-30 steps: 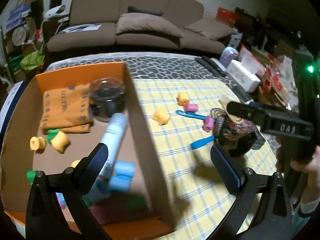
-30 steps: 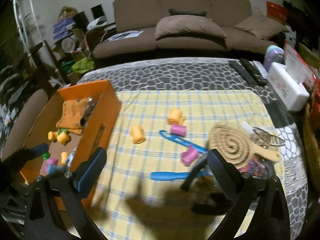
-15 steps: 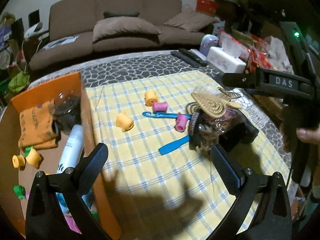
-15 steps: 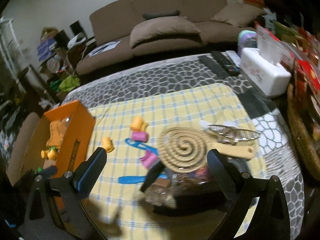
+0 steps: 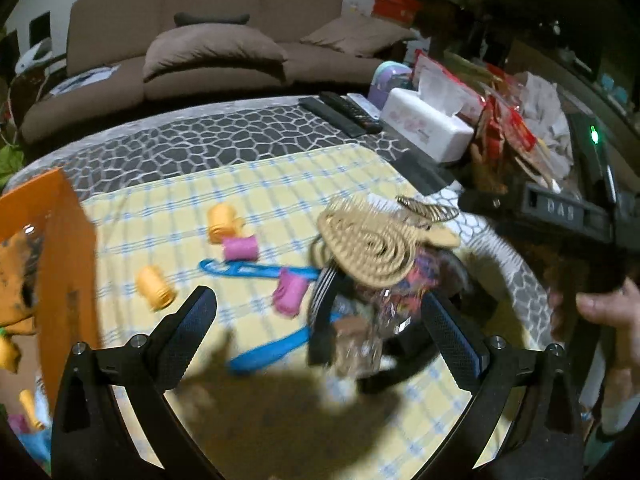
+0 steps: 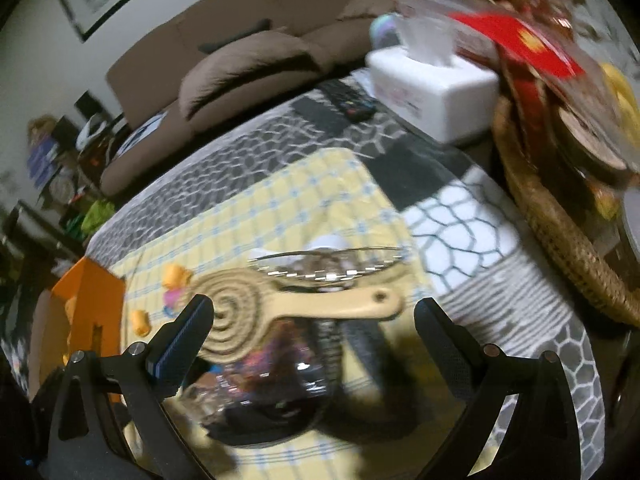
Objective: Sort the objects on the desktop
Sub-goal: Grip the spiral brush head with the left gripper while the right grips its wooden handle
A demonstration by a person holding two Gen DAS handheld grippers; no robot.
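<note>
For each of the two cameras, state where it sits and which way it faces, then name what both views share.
Left wrist: rides on the left gripper, facing across the yellow cloth toward the sofa; its open fingers show, plus the right hand.
Right wrist: rides on the right gripper, tilted toward the tissue box; only its open fingers show.
Shared: the hairbrush, orange box, tissue box, sofa.

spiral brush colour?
Tan; the brush shows best in the right wrist view.

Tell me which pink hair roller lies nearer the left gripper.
The pink plastic roller touching the blue comb's right end; the other pink roller lies farther back, beside an orange one.
</note>
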